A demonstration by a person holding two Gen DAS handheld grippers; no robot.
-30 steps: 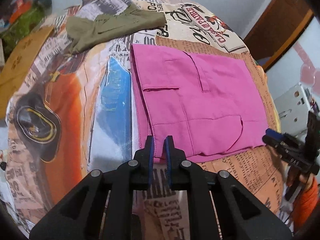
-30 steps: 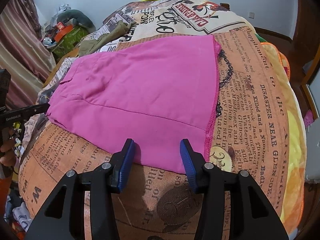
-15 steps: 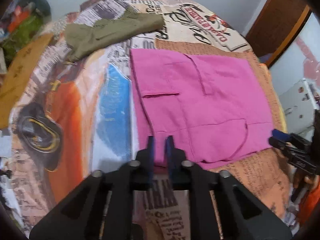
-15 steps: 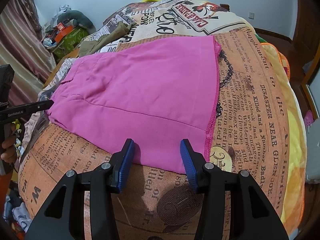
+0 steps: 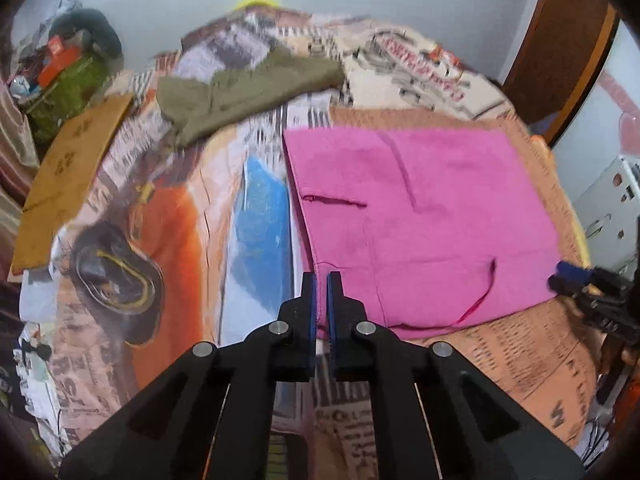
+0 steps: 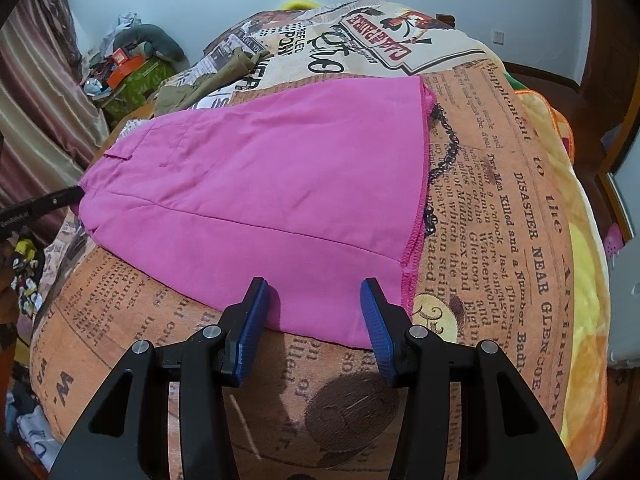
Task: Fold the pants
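Note:
Pink pants [image 5: 420,220] lie folded flat on a bed with a newspaper-print cover [image 5: 180,220]. My left gripper [image 5: 321,280] is at their near left corner, its jaws closing tight with pink cloth pinched between the blue pads. From the right wrist the pants [image 6: 280,184] spread ahead, and the left gripper's black tip [image 6: 60,196] touches their far left corner. My right gripper [image 6: 314,292] stands open, its fingers astride the near hem by the right corner. In the left wrist view the right gripper [image 5: 568,276] shows at the pants' right edge.
Olive-green pants [image 5: 240,92] lie crumpled at the back of the bed. A brown cardboard sheet [image 5: 68,168] and a pile of clutter [image 5: 68,76] sit off its left side. A wooden door frame [image 5: 560,40] stands at the right.
The left gripper's jaws have narrowed onto the pants' corner and that hand has tilted up a little, blurring its view. The right gripper has not moved.

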